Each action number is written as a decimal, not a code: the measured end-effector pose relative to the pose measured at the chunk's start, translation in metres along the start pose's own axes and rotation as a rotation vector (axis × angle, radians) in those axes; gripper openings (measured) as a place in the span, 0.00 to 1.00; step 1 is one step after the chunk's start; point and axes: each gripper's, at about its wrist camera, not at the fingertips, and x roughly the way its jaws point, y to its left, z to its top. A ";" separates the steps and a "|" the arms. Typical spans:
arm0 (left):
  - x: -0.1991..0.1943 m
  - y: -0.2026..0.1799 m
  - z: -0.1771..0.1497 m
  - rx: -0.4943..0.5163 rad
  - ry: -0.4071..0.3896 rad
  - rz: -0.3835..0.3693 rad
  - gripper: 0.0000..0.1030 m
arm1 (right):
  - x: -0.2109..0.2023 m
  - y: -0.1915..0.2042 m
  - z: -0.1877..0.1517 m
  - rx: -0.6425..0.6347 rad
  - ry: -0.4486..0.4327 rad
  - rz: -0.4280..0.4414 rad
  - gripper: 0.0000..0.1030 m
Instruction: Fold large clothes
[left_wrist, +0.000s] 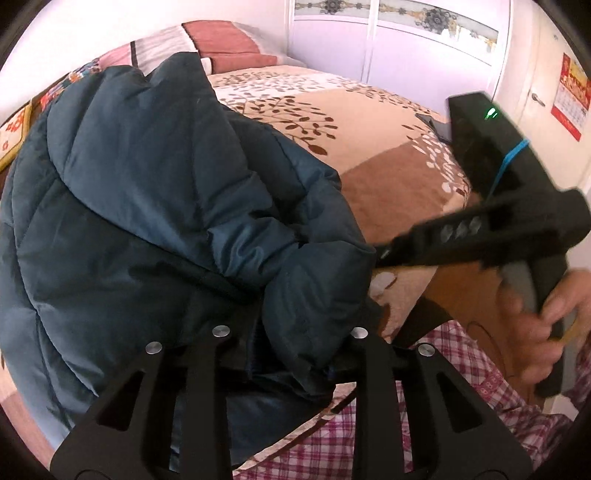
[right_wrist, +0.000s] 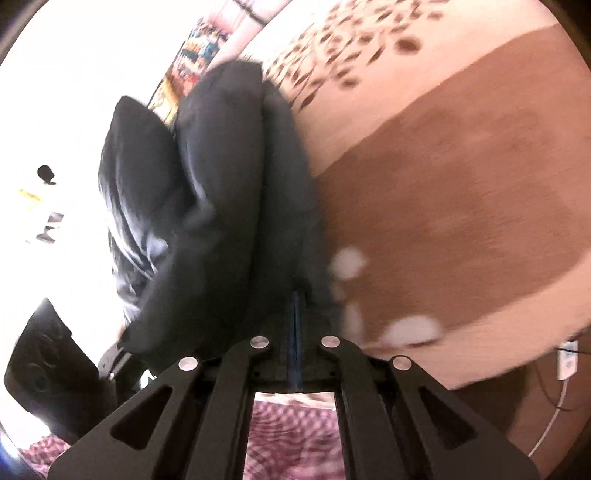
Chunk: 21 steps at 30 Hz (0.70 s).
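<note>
A large dark teal puffer jacket (left_wrist: 155, 206) is bunched and lifted over the bed. My left gripper (left_wrist: 290, 354) is shut on a fold of the jacket at its near edge. My right gripper (left_wrist: 380, 254) reaches in from the right and its tips meet the jacket's right edge. In the right wrist view the right gripper (right_wrist: 295, 332) is shut on the jacket's edge (right_wrist: 229, 206), which hangs up and away in front of the camera and looks almost black.
The bed's blanket (left_wrist: 388, 147), beige and brown with a leaf print, lies beneath. Pillows (left_wrist: 229, 44) sit at the head. A white wardrobe (left_wrist: 406, 40) and a door stand behind. A dark phone (left_wrist: 437, 127) lies near the bed's right edge. My plaid clothing (left_wrist: 369, 435) is close below.
</note>
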 end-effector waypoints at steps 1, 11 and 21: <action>0.000 0.001 -0.001 -0.011 0.002 -0.009 0.25 | -0.008 -0.002 0.002 0.000 -0.017 -0.028 0.02; -0.015 0.001 0.003 -0.053 0.019 -0.114 0.60 | -0.059 0.094 0.046 -0.173 -0.107 0.058 0.02; -0.063 0.013 -0.007 -0.097 0.007 -0.257 0.60 | 0.035 0.166 0.071 -0.370 0.147 -0.059 0.00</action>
